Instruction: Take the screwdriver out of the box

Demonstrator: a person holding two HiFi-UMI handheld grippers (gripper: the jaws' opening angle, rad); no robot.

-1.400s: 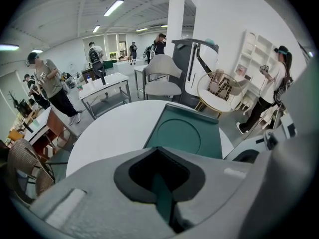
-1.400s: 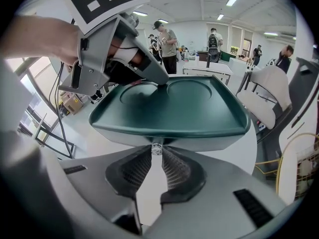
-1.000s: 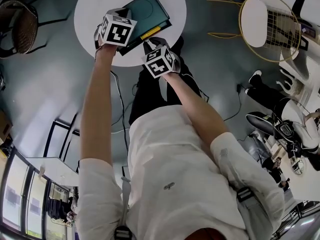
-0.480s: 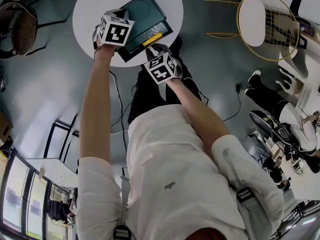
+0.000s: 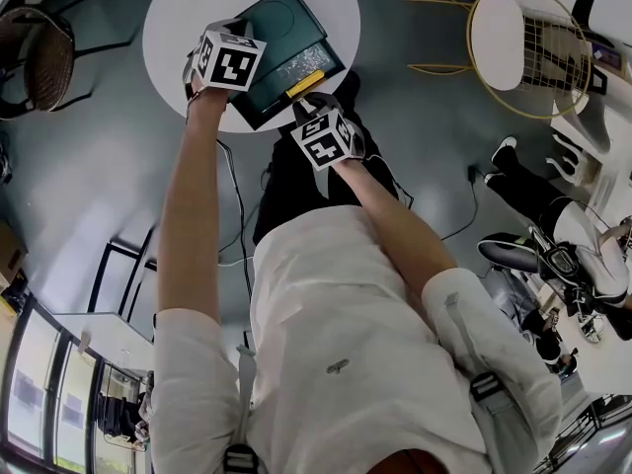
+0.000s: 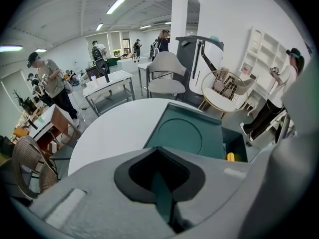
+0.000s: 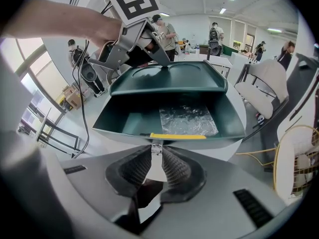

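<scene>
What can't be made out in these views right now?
- The yellow bar on the box front rim, right gripper view: no blade shows, so it is not surely the screwdriver.
- The shiny piece pinched in the right gripper: too small to identify.
- How the left gripper holds the lid: hidden by its own body, left gripper view.
- What the silver packet contains: hidden by glare.

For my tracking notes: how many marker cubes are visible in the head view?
2. One cube on the left tongs, over the green box; the other on the right tongs, at its front rim. None seems hidden.
</scene>
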